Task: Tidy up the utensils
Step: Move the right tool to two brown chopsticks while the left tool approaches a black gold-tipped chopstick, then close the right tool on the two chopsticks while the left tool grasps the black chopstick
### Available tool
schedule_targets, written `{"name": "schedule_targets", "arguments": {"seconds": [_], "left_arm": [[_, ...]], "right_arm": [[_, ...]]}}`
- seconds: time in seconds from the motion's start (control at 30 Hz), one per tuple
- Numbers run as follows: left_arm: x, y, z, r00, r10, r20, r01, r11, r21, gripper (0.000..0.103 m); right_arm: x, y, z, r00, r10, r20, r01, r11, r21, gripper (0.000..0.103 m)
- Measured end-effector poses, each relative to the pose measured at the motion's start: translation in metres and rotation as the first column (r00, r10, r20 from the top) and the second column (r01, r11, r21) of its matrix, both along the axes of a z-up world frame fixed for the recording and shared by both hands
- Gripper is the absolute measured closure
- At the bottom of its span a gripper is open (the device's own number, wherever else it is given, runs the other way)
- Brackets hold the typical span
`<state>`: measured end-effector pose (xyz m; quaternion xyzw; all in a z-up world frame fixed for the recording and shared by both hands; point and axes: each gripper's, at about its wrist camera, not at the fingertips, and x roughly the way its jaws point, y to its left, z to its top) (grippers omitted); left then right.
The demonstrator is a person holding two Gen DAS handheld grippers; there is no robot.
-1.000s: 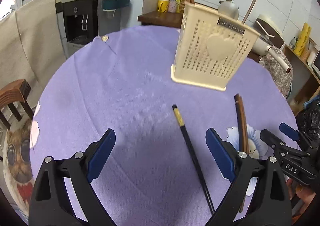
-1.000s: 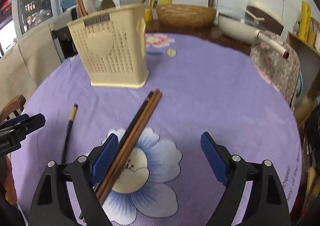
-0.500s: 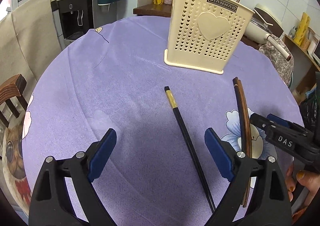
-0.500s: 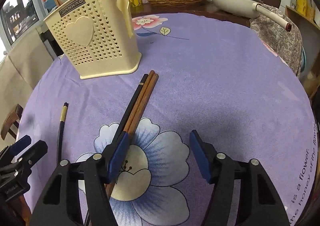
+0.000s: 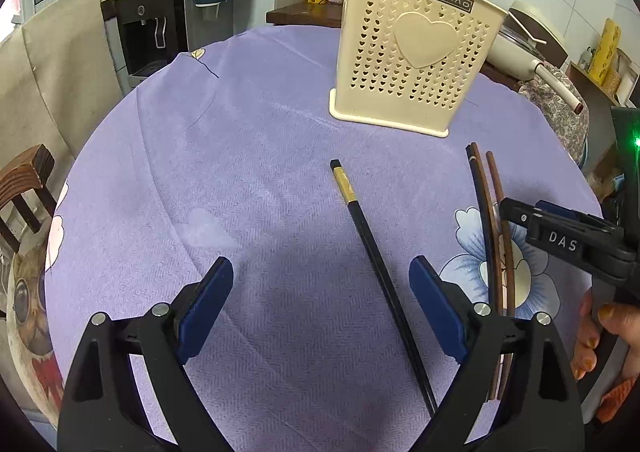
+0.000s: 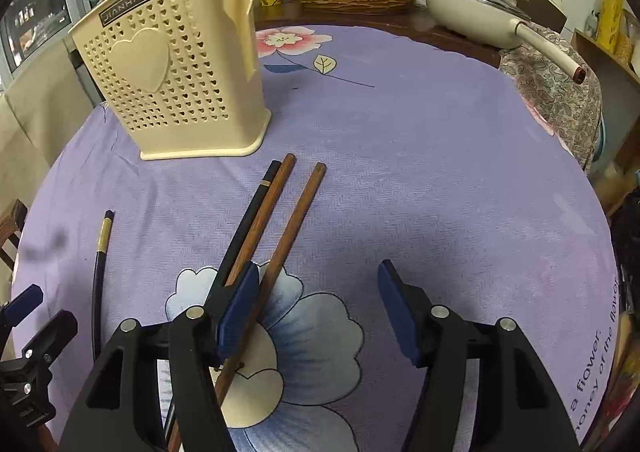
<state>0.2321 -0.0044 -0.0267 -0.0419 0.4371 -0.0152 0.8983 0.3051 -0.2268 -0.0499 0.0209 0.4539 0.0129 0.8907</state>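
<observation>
**Chopsticks lying loose on surface; both jaws apart**

Chopsticks are lying in two groups on the purple-clothed surface (image 6: 440,172), none of them gripped. A black chopstick (image 5: 372,248) with a gold band is lying alone, running lengthwise between the fingers of the left gripper (image 5: 320,304), whose jaws are standing wide apart and touching nothing. Its banded end is pointing toward the holder (image 5: 412,60).

Further right, three sticks are resting over the blue flower print: a second black chopstick (image 6: 248,220) pressed against a brown chopstick (image 6: 266,212), and another brown chopstick (image 6: 296,224) splayed slightly away from the pair. The right gripper (image 6: 316,312) is sitting low over this group with its jaws apart. Its left finger (image 6: 236,308) is lying between the touching pair and the splayed stick, and the splayed stick is passing just inside that finger's blue pad; whether pad and stick are touching cannot be told. The right finger is standing well clear of all sticks.

The cream perforated holder is standing upright on the surface beyond the sticks' far ends, near them but apart. Several utensil handles are showing above its rim.

A pan (image 6: 480,12) is sitting behind the surface.
</observation>
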Motion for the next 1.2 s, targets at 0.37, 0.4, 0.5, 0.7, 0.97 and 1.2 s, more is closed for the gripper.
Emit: {"name": "schedule_targets", "arguments": {"seconds": [0.37,0.4,0.5,0.7,0.97,1.2], "left_arm": [[0.01,-0.008,-0.005,1.0,-0.004,-0.027,0.004,1.0,-0.002,0.028],[0.014,-0.009,-0.006,0.999,-0.003,-0.037,0.003,1.0,-0.01,0.032],[0.022,-0.015,-0.008,0.999,-0.012,-0.05,0.012,1.0,0.01,0.041],[0.041,-0.026,-0.01,0.998,-0.014,-0.063,0.017,0.999,0.049,0.061],[0.07,-0.027,-0.009,0.995,-0.017,-0.102,0.022,0.999,0.044,0.084],[0.078,-0.029,-0.009,0.993,-0.025,-0.112,0.03,0.998,0.049,0.092]], "right_arm": [[0.021,0.011,-0.002,1.0,-0.01,0.011,0.01,0.999,-0.032,0.052],[0.022,0.011,-0.002,1.0,-0.013,0.015,0.013,0.999,-0.034,0.052],[0.022,0.011,-0.002,1.0,-0.012,0.021,0.013,0.999,-0.036,0.052],[0.023,0.009,-0.002,1.0,-0.008,0.026,0.009,0.999,-0.034,0.055],[0.041,0.003,0.0,0.999,-0.026,0.019,0.026,0.999,-0.021,0.074],[0.047,0.004,-0.001,1.0,-0.022,0.013,0.022,1.0,-0.001,0.087]]}}
